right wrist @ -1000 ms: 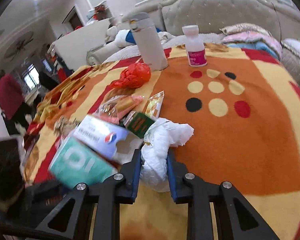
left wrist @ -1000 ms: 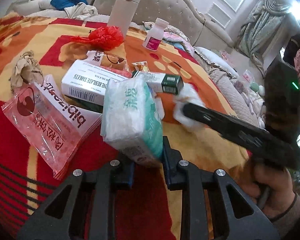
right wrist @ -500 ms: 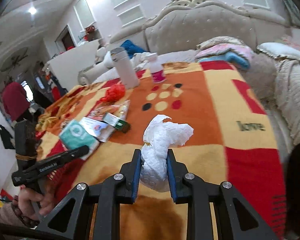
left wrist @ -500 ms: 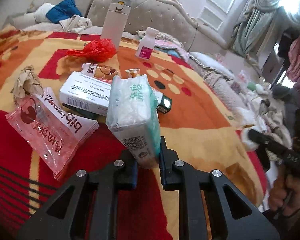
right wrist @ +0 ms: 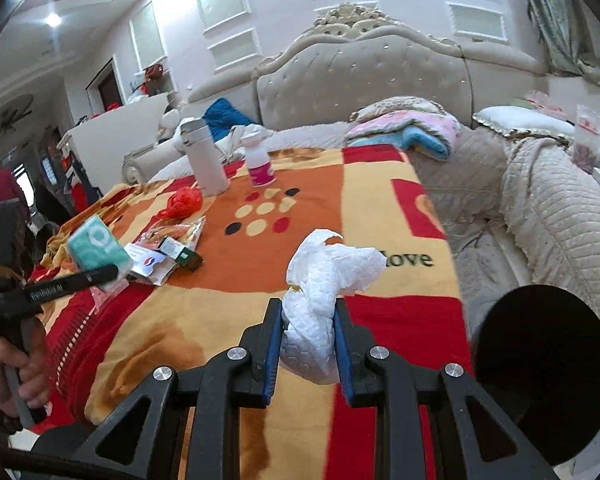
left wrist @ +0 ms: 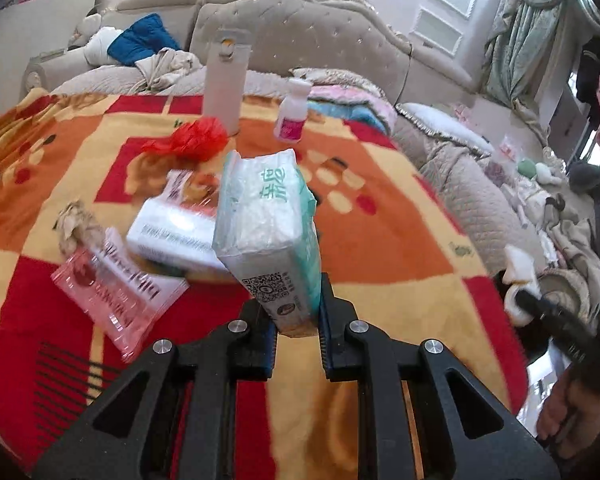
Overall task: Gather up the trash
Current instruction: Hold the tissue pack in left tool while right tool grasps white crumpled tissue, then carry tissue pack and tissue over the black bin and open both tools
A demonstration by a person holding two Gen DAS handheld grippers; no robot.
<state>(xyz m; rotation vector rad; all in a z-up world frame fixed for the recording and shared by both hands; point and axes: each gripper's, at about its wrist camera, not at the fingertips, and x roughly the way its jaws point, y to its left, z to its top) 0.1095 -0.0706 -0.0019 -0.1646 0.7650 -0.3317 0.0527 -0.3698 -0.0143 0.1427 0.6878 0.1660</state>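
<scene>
The left claw [left wrist: 296,316] is clamped on a tissue pack [left wrist: 268,236], held upright and lifted clear of the blanket [left wrist: 380,240] on the bed. The right claw [right wrist: 308,344] is clamped on a crumpled white tissue [right wrist: 324,292]. One second ago the right claw was low among the clutter, next to the pack; it has since withdrawn toward the bed edge, and a black bin [right wrist: 540,372] now shows just right of and below it. The left claw has raised its pack, so the items ahead of it sit farther off. Judgement: both picks are complete and the transport step is in hand; the right load is near release over the bin, with the left load to follow. Ahead and left of the left claw remain a white carton [left wrist: 176,232], a pink printed bag [left wrist: 116,292], a brown paper wad [left wrist: 76,228] and a red plastic bag [left wrist: 196,140]. The flask [left wrist: 224,80] and pill bottle [left wrist: 294,110] stand beyond these and probably are not trash.
</scene>
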